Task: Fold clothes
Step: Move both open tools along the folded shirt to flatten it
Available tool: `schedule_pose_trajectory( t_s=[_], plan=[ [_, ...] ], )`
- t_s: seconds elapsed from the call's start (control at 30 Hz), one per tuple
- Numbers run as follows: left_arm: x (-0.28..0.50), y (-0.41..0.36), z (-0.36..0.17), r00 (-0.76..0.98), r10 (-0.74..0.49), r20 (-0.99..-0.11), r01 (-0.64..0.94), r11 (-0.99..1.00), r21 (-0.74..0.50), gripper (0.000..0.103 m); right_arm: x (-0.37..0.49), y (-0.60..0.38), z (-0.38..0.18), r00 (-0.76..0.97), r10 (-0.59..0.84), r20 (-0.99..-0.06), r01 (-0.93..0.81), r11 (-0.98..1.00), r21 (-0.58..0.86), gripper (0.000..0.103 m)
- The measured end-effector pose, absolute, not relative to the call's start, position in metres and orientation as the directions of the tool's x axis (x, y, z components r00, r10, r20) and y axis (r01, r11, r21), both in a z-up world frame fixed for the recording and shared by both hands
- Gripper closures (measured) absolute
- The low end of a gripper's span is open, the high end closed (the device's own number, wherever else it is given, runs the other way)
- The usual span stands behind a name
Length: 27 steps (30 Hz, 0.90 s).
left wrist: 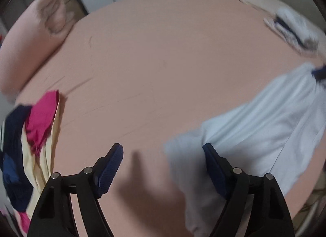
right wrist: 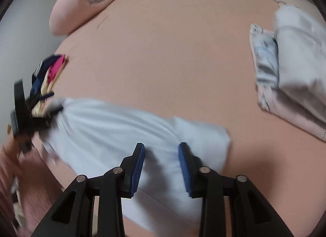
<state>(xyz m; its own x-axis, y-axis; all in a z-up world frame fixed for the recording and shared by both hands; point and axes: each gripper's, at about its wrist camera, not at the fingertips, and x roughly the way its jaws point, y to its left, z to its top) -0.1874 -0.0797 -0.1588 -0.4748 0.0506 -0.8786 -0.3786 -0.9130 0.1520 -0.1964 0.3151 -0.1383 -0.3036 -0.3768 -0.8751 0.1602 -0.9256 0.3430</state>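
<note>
A peach bed sheet (left wrist: 154, 57) is spreading ahead of both claws; left gripper (left wrist: 163, 167) gaping empty, right gripper (right wrist: 162, 165) straddling white garment (right wrist: 114, 127), grip unclear

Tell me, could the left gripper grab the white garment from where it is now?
Probably yes: the left gripper hangs open right at the white garment, whose near edge already lies between its fingers, with only bare bedsheet around.

No lettering, label, brand, number or sign readable in either wrist view; plain fabric only on the peach bed sheet (left wrist: 163, 53). At its far right edge, a faint pattern on a folded printed cloth (right wrist: 264, 53), too blurred to tell as text.
</note>
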Motion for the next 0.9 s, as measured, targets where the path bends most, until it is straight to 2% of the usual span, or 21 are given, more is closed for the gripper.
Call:
schedule_pose_trajectory(
  t_s=[0.03,0.13,0.23,0.3,0.37,0.47,0.57,0.63,0.77,0.83,0.87,0.9],
  plan=[
    [-0.188,-0.081,-0.148,-0.496,0.064,-0.866,-0.361,-0.922,0.139,0.024,-0.193,0.322,-0.133,-0.321,-0.383,-0.866,0.149,-0.924,0.353,0.071],
    [-0.171,-0.056,-0.121,-0.530,0.252,-0.810,-0.454,-0.891,0.019,0.025,-0.181,0.324,-0.101,-0.447,-0.385,-0.807,0.162,-0.923,0.350,0.069],
    [-0.152,0.008,-0.124,-0.500,0.319,-0.805,-0.608,-0.792,0.063,0.025,-0.180,0.286,-0.102,-0.440,-0.443,-0.781,0.256,-0.896,0.363,0.068],
    [-0.148,0.035,-0.143,-0.443,0.316,-0.839,-0.666,-0.743,0.072,0.025,-0.180,0.253,-0.120,-0.359,-0.431,-0.828,0.324,-0.889,0.322,0.068],
    [-0.146,0.045,-0.166,-0.429,0.230,-0.874,-0.700,-0.696,0.161,0.024,-0.176,0.230,-0.141,-0.288,-0.381,-0.878,0.391,-0.884,0.256,0.068],
    [-0.123,0.028,-0.172,-0.481,0.238,-0.844,-0.749,-0.612,0.255,0.023,-0.162,0.231,-0.154,-0.255,-0.342,-0.904,0.471,-0.861,0.193,0.070],
    [-0.125,0.008,-0.161,-0.413,0.258,-0.873,-0.792,-0.575,0.204,0.024,-0.148,0.238,-0.142,-0.248,-0.316,-0.916,0.589,-0.800,0.117,0.070],
    [-0.134,0.003,-0.149,-0.439,0.265,-0.859,-0.754,-0.629,0.191,0.024,-0.145,0.234,-0.133,-0.254,-0.292,-0.922,0.640,-0.766,0.067,0.068],
    [-0.138,0.015,-0.133,-0.420,0.363,-0.832,-0.756,-0.647,0.100,0.024,-0.163,0.230,-0.110,-0.321,-0.423,-0.847,0.535,-0.819,0.206,0.068],
    [-0.125,0.028,-0.135,-0.361,0.428,-0.828,-0.814,-0.578,0.056,0.024,-0.169,0.209,-0.110,-0.307,-0.492,-0.814,0.520,-0.804,0.290,0.068],
    [-0.118,0.033,-0.139,-0.346,0.426,-0.836,-0.834,-0.547,0.066,0.030,-0.170,0.201,-0.113,-0.280,-0.514,-0.811,0.525,-0.789,0.319,0.068],
    [-0.114,0.037,-0.144,-0.336,0.406,-0.850,-0.846,-0.528,0.082,0.054,-0.168,0.193,-0.119,-0.253,-0.510,-0.822,0.536,-0.781,0.320,0.068]
  ],
)
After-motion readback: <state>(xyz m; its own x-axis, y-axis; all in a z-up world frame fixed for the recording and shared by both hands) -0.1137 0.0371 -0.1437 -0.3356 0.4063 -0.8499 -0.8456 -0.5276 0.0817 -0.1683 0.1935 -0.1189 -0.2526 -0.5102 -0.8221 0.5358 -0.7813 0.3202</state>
